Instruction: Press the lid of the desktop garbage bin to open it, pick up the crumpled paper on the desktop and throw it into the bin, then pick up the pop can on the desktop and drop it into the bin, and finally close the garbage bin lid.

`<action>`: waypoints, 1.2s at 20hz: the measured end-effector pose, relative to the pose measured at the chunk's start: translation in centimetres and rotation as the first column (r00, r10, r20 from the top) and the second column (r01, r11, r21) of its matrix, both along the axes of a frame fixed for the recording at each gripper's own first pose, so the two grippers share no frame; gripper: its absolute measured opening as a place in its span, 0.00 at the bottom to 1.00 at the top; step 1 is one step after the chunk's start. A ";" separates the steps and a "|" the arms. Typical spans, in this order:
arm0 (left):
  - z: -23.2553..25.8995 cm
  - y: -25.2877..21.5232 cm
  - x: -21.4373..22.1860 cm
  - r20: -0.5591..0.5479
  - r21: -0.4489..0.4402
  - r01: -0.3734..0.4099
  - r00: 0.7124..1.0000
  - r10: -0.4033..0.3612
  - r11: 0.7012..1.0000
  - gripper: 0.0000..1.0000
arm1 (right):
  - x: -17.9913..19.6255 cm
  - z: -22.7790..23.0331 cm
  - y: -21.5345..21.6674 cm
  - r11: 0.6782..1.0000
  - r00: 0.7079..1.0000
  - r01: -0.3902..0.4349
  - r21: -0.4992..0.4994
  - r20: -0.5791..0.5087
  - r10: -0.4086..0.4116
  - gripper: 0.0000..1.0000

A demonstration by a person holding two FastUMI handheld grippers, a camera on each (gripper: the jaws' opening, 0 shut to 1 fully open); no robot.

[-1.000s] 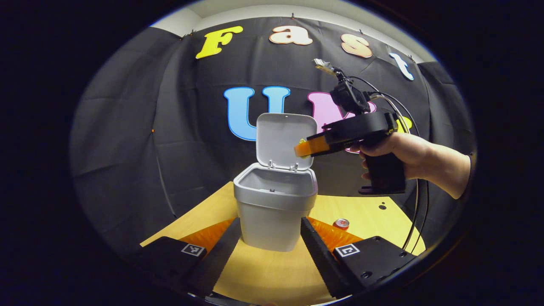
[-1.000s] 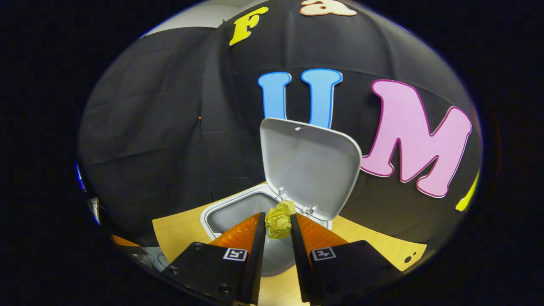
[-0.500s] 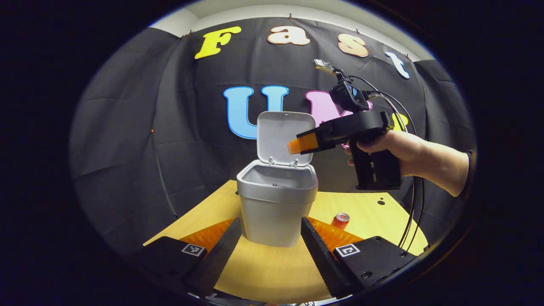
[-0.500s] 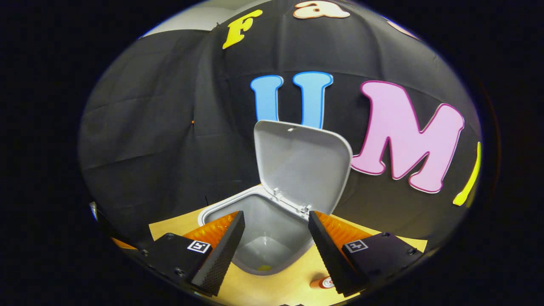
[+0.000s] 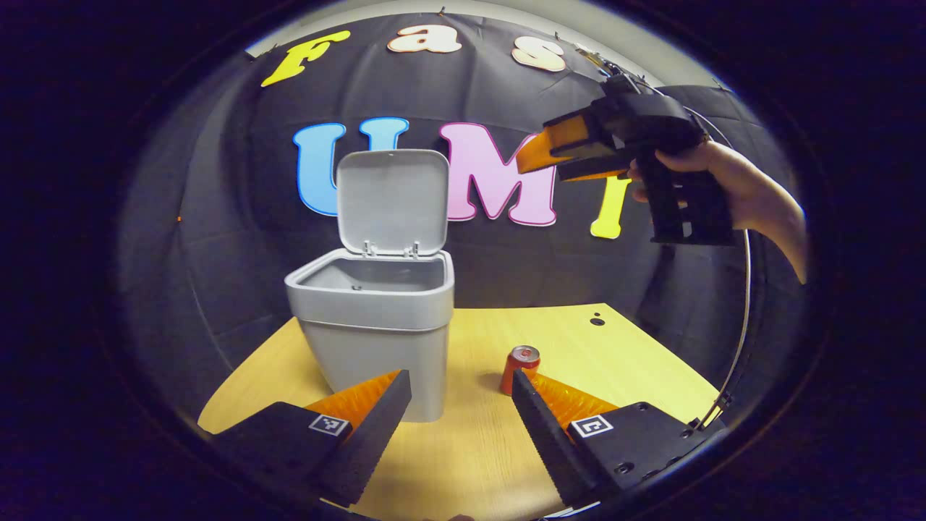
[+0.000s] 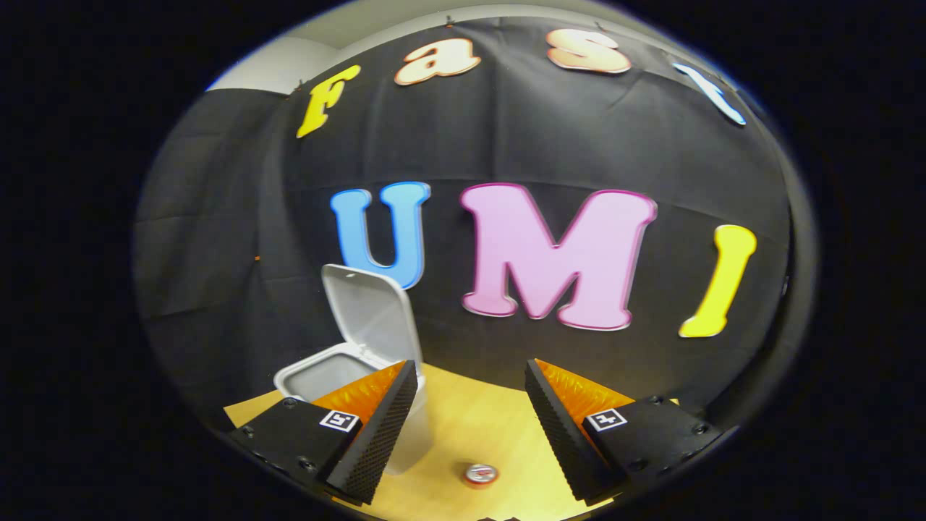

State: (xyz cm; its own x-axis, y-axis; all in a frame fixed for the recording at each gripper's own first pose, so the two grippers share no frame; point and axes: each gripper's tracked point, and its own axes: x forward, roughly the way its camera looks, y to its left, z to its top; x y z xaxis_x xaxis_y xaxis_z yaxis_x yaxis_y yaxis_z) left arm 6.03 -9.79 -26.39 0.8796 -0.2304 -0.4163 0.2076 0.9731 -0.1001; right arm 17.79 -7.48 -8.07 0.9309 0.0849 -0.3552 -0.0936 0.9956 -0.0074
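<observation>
The grey bin (image 5: 376, 325) stands on the wooden table (image 5: 615, 362) with its lid (image 5: 394, 199) raised upright. A red pop can (image 5: 519, 366) stands upright to the bin's right, just past my left gripper (image 5: 463, 405), which is open and low over the table. In the left gripper view my right gripper (image 5: 539, 155) is held high at the upper right by a hand (image 5: 752, 195), open. In the right gripper view the bin (image 6: 322, 373) and its lid (image 6: 369, 311) are at the lower left, the can (image 6: 480, 474) below between the fingers of the open right gripper (image 6: 470, 412). The crumpled paper is hidden.
A black cable (image 5: 741, 318) hangs from the right gripper down to the table's right edge. A small dark hole (image 5: 596, 320) marks the tabletop at the far right. The black cloth wall stands close behind the table.
The right gripper opened and let the yellow paper fall into the bin, then rose and swung away to the right. My left gripper shifted right, bringing the can nearer its fingers.
</observation>
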 end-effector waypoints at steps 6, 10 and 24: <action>-7.4 -7.4 4.0 -0.027 0.016 0.135 0.990 -0.135 0.991 0.96 | -2.8 -0.1 -12.1 0.968 0.972 0.226 -0.113 0.099 -0.215 0.97; -12.0 -10.8 8.0 -0.044 0.017 0.166 0.985 -0.165 0.986 0.96 | -4.4 -0.2 -16.5 0.921 0.941 0.313 -0.231 0.206 -0.268 0.97; -19.1 -14.4 15.8 -0.049 0.045 0.179 0.983 -0.176 0.983 0.96 | -7.3 -7.0 -23.5 0.880 0.908 0.419 -0.226 0.125 -0.400 0.97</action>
State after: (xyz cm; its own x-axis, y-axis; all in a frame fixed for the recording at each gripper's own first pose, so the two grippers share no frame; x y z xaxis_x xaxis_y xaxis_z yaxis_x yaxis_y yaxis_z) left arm 21.79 -24.22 -45.47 0.8068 -0.3595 -0.4689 0.3738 0.9251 -0.0662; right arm 10.49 -30.99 -15.06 0.8876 -0.3893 -0.2462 0.3321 0.9113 -0.2435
